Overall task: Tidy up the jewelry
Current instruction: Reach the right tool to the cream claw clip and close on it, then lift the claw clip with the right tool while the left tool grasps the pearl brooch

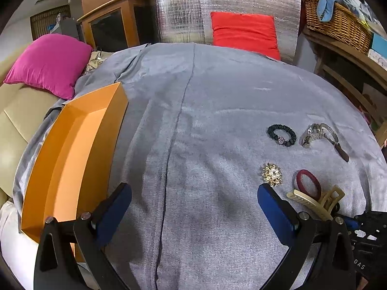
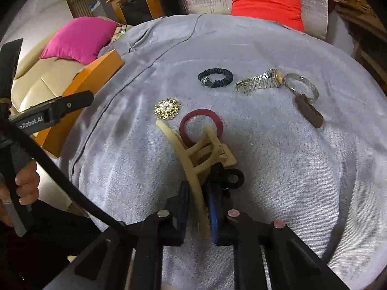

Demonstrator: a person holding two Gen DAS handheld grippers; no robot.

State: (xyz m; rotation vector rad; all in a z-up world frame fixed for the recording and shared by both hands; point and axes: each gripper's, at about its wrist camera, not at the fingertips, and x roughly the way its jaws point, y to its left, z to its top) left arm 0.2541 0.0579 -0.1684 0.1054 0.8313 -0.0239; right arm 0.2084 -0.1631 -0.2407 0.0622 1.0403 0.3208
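On the grey cloth lie a black scrunchie (image 1: 281,134) (image 2: 215,77), a metal watch (image 1: 312,134) (image 2: 260,81), a clear bangle with a brown tag (image 2: 302,91), a gold pearl brooch (image 1: 272,174) (image 2: 168,109) and a maroon ring (image 1: 308,180) (image 2: 200,126). My right gripper (image 2: 199,193) is shut on a beige hair claw clip (image 2: 193,154) (image 1: 316,201); a black hair tie (image 2: 228,177) sits beside the clip. My left gripper (image 1: 194,198) is open and empty over bare cloth, between the orange box (image 1: 72,154) and the brooch.
The orange box (image 2: 84,82) stands open at the cloth's left edge. A pink cushion (image 1: 48,62) and a red cushion (image 1: 244,33) lie at the back. A wicker basket (image 1: 336,24) sits on a wooden shelf at the right.
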